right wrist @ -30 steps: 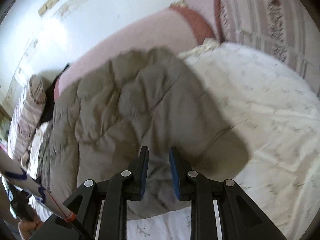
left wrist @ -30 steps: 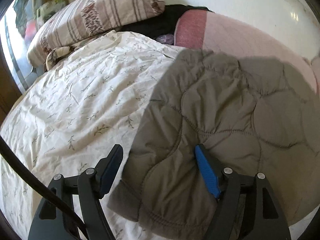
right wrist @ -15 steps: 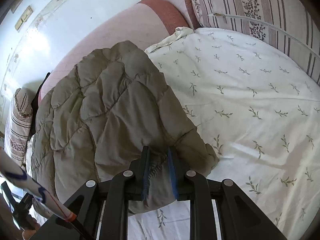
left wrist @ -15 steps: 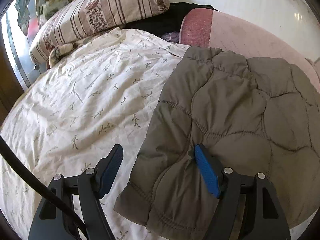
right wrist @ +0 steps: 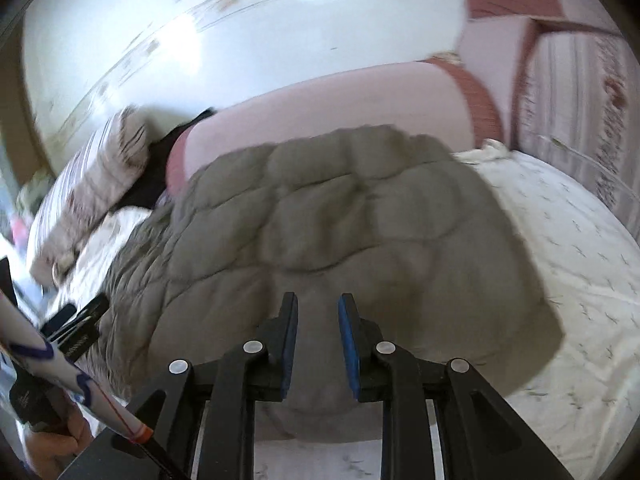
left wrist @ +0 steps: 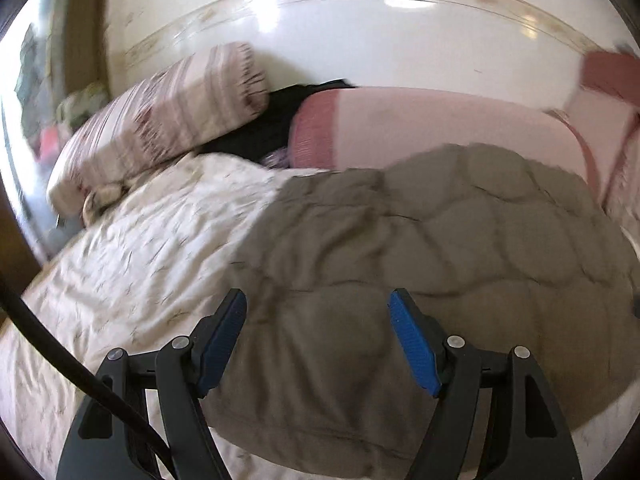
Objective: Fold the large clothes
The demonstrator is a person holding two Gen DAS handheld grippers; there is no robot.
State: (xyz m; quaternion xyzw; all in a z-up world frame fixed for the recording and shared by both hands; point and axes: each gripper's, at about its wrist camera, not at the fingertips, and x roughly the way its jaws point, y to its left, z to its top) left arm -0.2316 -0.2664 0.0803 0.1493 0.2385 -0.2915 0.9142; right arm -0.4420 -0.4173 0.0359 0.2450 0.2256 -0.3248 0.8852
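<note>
Looking along the left gripper [left wrist: 318, 340], its blue pads stand wide apart over the near edge of a grey-green quilted jacket [left wrist: 420, 240], with nothing pressed between them; the cloth only lies below the gap. The jacket spreads from the centre toward 3 o'clock on a bed covered by a cream sheet with small leaf sprigs [left wrist: 132, 264], which fills the side toward 9 o'clock. At 11 o'clock a striped pillow [left wrist: 168, 120] leans against the white wall, a black cloth [left wrist: 276, 116] just beside it, and a long pink bolster [left wrist: 432, 128] runs behind the jacket from 12 toward 2 o'clock. The picture is blurred by motion.

Seen along the right gripper [right wrist: 318, 344], the pads stand a narrow way apart, having just eased open a little, and the jacket [right wrist: 340, 216] shows through the gap without being pinched. It lies in a bunched heap at the centre, the sheet [right wrist: 580, 272] bare toward 3 and 4 o'clock. The bolster [right wrist: 320, 108] sits behind it at 12 o'clock, the striped pillow [right wrist: 92, 184] at 9 o'clock. At 8 o'clock part of the other gripper's dark frame shows, with a hand [right wrist: 52, 444] below it.
</note>
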